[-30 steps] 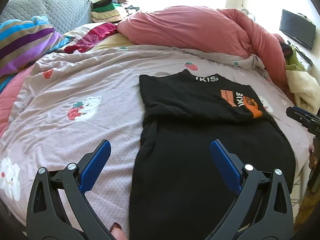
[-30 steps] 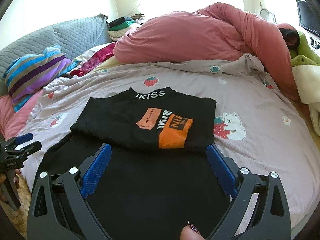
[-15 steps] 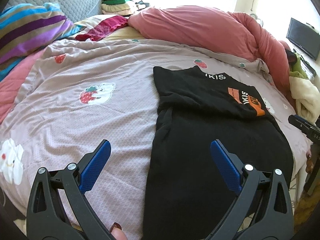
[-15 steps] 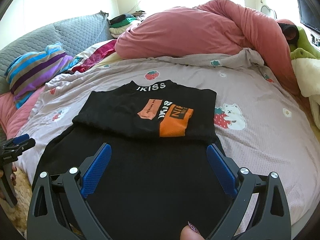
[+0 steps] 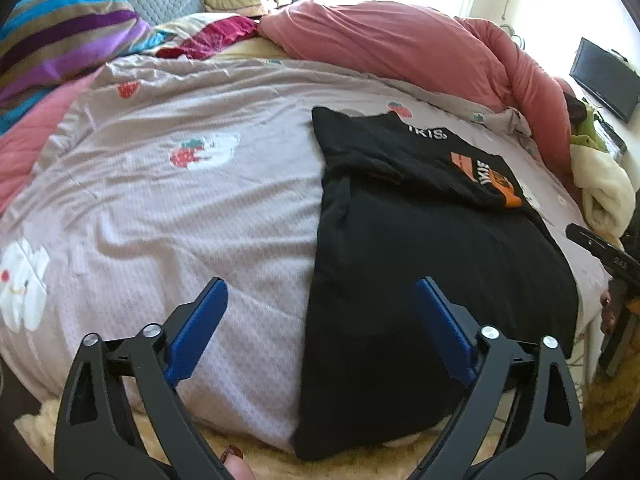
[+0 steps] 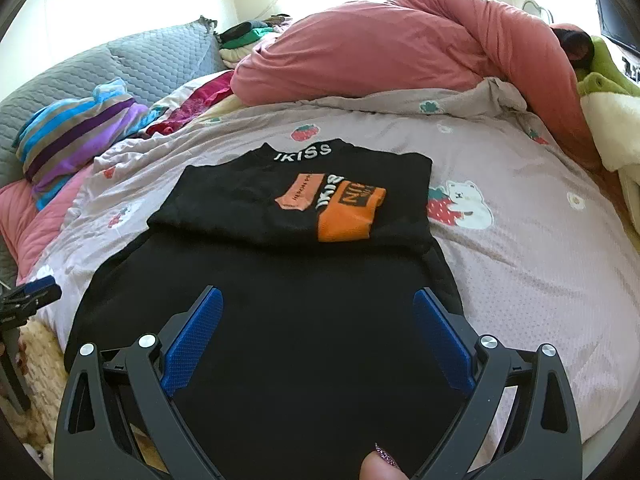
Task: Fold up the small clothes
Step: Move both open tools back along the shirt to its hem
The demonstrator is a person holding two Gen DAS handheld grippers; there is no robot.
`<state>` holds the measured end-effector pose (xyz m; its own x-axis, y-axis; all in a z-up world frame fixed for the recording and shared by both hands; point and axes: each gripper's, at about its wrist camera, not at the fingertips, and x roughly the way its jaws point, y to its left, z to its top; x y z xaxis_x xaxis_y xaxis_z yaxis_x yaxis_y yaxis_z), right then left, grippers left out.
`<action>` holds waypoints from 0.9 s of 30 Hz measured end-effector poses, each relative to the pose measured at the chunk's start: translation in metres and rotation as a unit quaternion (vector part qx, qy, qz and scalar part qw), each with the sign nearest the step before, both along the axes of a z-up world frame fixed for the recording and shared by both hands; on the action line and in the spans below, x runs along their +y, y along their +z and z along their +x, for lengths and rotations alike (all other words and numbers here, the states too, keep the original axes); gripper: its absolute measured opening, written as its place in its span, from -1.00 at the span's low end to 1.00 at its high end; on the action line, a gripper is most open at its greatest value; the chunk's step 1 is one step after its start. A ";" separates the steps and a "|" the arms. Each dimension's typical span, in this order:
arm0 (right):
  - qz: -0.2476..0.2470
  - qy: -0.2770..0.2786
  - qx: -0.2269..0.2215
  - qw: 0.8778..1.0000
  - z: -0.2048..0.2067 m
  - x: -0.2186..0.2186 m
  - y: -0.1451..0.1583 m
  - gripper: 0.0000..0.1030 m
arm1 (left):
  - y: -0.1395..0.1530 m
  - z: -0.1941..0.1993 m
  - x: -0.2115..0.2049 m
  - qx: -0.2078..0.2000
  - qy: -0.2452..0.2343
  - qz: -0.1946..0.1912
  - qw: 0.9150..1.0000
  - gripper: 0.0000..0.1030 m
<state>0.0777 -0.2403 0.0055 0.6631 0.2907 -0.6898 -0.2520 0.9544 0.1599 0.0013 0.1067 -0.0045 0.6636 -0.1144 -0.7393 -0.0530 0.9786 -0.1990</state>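
Observation:
A black garment [image 5: 432, 248] [image 6: 288, 320] with white lettering and an orange patch lies flat on the bed, its sleeves folded in over the chest. Its lower end hangs over the near edge of the bed. My left gripper [image 5: 322, 300] hovers above the garment's left edge near the hem, jaws wide and closing, nothing between the blue pads. My right gripper [image 6: 318, 308] hangs open over the garment's lower middle, not touching it. Each gripper shows at the side edge of the other's view.
The bed has a pale lilac sheet [image 5: 168, 208] printed with strawberries and bears. A pink duvet [image 5: 400, 48] is heaped at the back. A striped pillow [image 6: 76, 136] and grey headboard cushion [image 6: 132, 64] lie left. A cream blanket [image 5: 604, 192] and a screen [image 5: 606, 76] sit right.
The left gripper has moved left and nearer the bed's front edge, so the garment sits further right in its view. The right gripper has barely shifted.

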 end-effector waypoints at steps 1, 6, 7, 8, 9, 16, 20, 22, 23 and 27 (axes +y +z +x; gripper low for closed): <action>0.000 0.000 0.001 1.000 -0.001 -0.001 -0.001 0.85 | -0.002 0.000 0.001 0.003 -0.001 -0.003 1.000 0.64; -0.006 -0.003 0.005 1.000 -0.006 -0.006 -0.004 0.85 | -0.014 -0.006 0.003 0.021 -0.022 -0.045 0.999 0.35; -0.008 -0.004 0.006 1.000 -0.007 -0.008 -0.005 0.85 | -0.016 -0.006 0.003 0.026 -0.027 -0.052 0.998 0.31; -0.010 -0.005 0.007 1.000 -0.008 -0.009 -0.005 0.85 | -0.019 -0.006 0.002 0.031 -0.033 -0.057 0.997 0.23; -0.012 -0.006 0.008 1.000 -0.009 -0.010 -0.006 0.85 | -0.022 -0.007 0.001 0.037 -0.037 -0.060 0.997 0.19; -0.026 -0.016 0.021 0.999 -0.020 -0.022 -0.014 0.85 | -0.040 -0.008 -0.005 0.074 -0.051 -0.060 0.994 0.16; -0.028 -0.022 0.034 0.999 -0.027 -0.030 -0.021 0.85 | -0.041 -0.011 -0.009 0.074 -0.061 -0.062 0.994 -0.14; -0.029 -0.023 0.042 0.998 -0.031 -0.034 -0.024 0.85 | -0.042 -0.012 -0.011 0.076 -0.064 -0.061 0.993 -0.27; -0.031 -0.021 0.047 0.998 -0.034 -0.036 -0.027 0.85 | -0.042 -0.013 -0.013 0.076 -0.067 -0.062 0.993 -0.33; -0.038 -0.015 0.054 0.998 -0.046 -0.044 -0.032 0.85 | -0.044 -0.013 -0.015 0.074 -0.077 -0.068 0.992 -0.34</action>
<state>0.0320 -0.2843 -0.0265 0.5910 0.2147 -0.7775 -0.2075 0.9719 0.1107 -0.0121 0.0922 -0.0488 0.5153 -0.3105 -0.7988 0.0564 0.9423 -0.3300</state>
